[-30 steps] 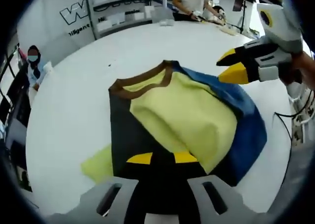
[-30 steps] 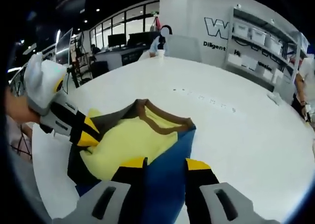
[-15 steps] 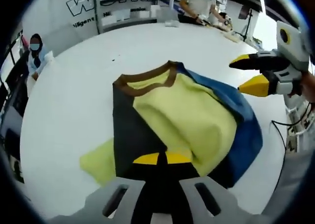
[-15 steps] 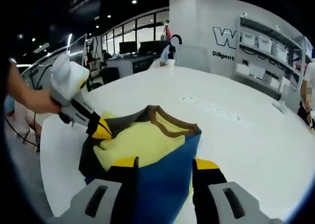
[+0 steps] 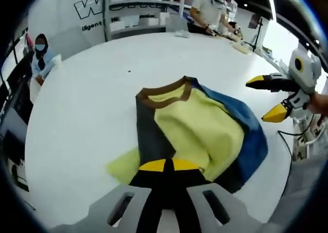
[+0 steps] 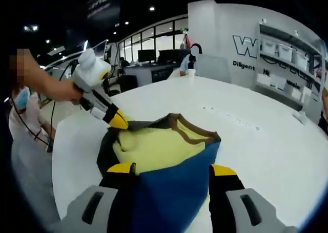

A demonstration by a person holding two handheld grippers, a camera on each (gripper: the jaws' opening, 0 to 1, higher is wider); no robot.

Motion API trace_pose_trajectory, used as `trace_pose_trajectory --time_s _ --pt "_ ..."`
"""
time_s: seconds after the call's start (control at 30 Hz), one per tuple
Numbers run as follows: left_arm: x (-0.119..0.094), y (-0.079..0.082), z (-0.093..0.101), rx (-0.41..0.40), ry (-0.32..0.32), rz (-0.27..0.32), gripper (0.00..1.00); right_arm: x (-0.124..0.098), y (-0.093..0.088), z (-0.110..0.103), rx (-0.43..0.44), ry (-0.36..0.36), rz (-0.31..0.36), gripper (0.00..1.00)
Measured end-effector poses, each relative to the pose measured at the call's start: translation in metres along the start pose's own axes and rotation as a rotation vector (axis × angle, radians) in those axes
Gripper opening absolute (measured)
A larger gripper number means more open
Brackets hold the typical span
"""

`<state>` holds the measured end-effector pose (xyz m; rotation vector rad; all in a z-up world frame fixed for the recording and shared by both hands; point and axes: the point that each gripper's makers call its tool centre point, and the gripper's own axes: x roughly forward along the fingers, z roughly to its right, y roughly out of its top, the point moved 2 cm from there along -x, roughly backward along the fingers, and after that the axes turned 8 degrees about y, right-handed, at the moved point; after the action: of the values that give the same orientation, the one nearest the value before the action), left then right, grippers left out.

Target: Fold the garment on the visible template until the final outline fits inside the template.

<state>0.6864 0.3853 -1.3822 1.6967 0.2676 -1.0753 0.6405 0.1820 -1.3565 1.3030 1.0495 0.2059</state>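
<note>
Mid-fold: garment bunched on the table, one gripper clamped, one free.

Nearest in the left gripper view, the left gripper (image 5: 165, 165) has its yellow tips together, pinched on the dark near edge of the garment (image 5: 197, 133). Beyond, yellow panel, blue side and brown collar (image 5: 165, 92) lie rumpled, partly doubled over. The right gripper (image 5: 271, 97) hangs off the blue side, jaws apart, holding nothing. No template outline can be made out, so fit is unjudged; I reckon smoothing and further folds remain. White table (image 5: 82, 105) lies bare around the cloth; its edge runs close behind the right gripper, with people and shelving far off.
</note>
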Motion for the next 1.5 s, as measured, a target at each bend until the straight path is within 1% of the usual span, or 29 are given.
trace_pose_trajectory --time_s 0.2,0.3,0.4,0.5,0.67,0.77,0.8,0.97,1.1,1.17,1.27,1.43,1.5 --pt "-0.012 0.002 -0.029 -0.026 0.029 0.012 0.08 0.001 -0.006 -0.005 0.007 0.008 -0.007 0.55" --pt "-0.018 0.005 -0.038 -0.031 0.042 0.022 0.08 0.003 -0.008 -0.009 0.001 0.015 -0.012 0.55" --pt "-0.026 0.009 -0.042 -0.027 0.052 0.033 0.08 0.005 -0.011 -0.011 0.009 0.021 -0.014 0.55" --pt "-0.034 0.013 -0.044 -0.048 0.050 0.042 0.08 0.008 -0.015 -0.013 0.024 0.026 -0.027 0.54" --pt "-0.036 0.013 -0.036 -0.036 0.040 0.041 0.08 0.018 -0.017 -0.024 0.027 0.039 -0.042 0.52" --pt "-0.036 0.012 -0.032 -0.026 0.033 0.037 0.08 0.023 -0.020 -0.026 0.018 0.044 -0.063 0.46" --pt "-0.036 0.012 -0.031 -0.023 0.033 0.039 0.08 0.025 -0.021 -0.028 0.019 0.047 -0.069 0.43" --pt "-0.035 0.011 -0.031 -0.026 0.028 0.036 0.08 0.034 -0.017 -0.032 0.008 0.055 -0.075 0.33" --pt "-0.035 0.010 -0.032 -0.031 0.026 0.031 0.08 0.040 -0.017 -0.035 -0.026 0.067 -0.095 0.22" --pt "-0.035 0.010 -0.033 -0.033 0.025 0.031 0.08 0.041 -0.018 -0.036 -0.019 0.077 -0.097 0.20" --pt "-0.035 0.009 -0.033 -0.034 0.022 0.028 0.08 0.045 -0.021 -0.040 -0.023 0.089 -0.117 0.16" --pt "-0.034 0.009 -0.033 -0.037 0.022 0.027 0.08 0.047 -0.022 -0.042 -0.053 0.095 -0.135 0.00" --pt "-0.034 0.009 -0.034 -0.037 0.021 0.027 0.08 0.046 -0.022 -0.042 -0.063 0.093 -0.138 0.00"
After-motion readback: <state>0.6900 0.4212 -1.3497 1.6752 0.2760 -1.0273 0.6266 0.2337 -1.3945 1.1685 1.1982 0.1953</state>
